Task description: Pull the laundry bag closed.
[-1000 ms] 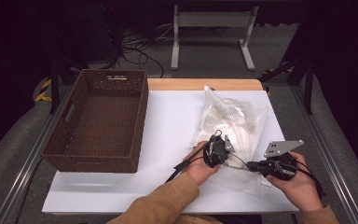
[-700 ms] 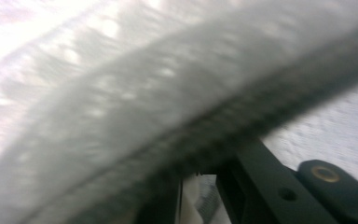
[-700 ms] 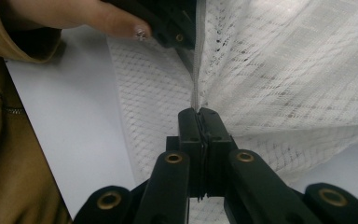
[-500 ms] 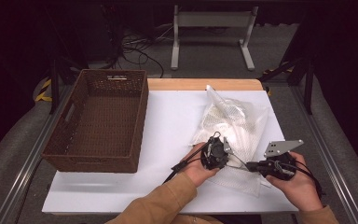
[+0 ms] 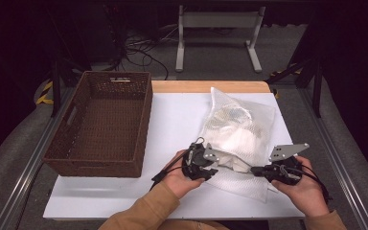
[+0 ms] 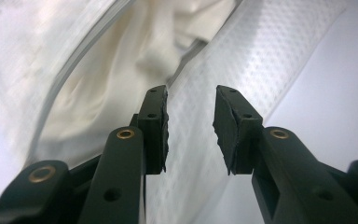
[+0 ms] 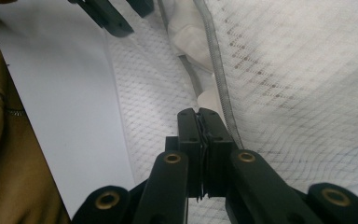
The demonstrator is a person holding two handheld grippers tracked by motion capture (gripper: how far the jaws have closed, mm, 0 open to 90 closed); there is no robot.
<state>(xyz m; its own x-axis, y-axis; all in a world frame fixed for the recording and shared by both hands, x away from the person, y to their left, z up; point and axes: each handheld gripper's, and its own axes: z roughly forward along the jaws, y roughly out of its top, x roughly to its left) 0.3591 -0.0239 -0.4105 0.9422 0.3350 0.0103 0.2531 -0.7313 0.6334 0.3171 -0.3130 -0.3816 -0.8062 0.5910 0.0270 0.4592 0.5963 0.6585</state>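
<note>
A white mesh bag [image 5: 242, 125] with white cloth [image 5: 234, 140] inside lies on the right half of the white table [image 5: 172, 120]. My left gripper [image 5: 214, 167] is at the bag's near left edge. Its jaws have just been opening and stand apart over the mesh bag [image 6: 265, 56], with nothing pressed between the left gripper's [image 6: 191, 126] pads. My right gripper [image 5: 255, 169] points left at the bag's near edge. In the right gripper view the right gripper [image 7: 199, 140] is shut on a fold of the mesh bag [image 7: 303, 70] beside its zipper seam [image 7: 216, 60].
A brown wicker basket [image 5: 67, 143] stands empty on the left side of the table. Metal rails run along both table sides. Beyond the far edge are floor cables [image 5: 139, 45] and a white stand [image 5: 218, 28]. A tan sleeve [image 5: 141, 215] comes in at the bottom.
My left gripper has drawn back to the left and toward the near edge, away from the bag's bulge. The right gripper and the bag have stayed put.
</note>
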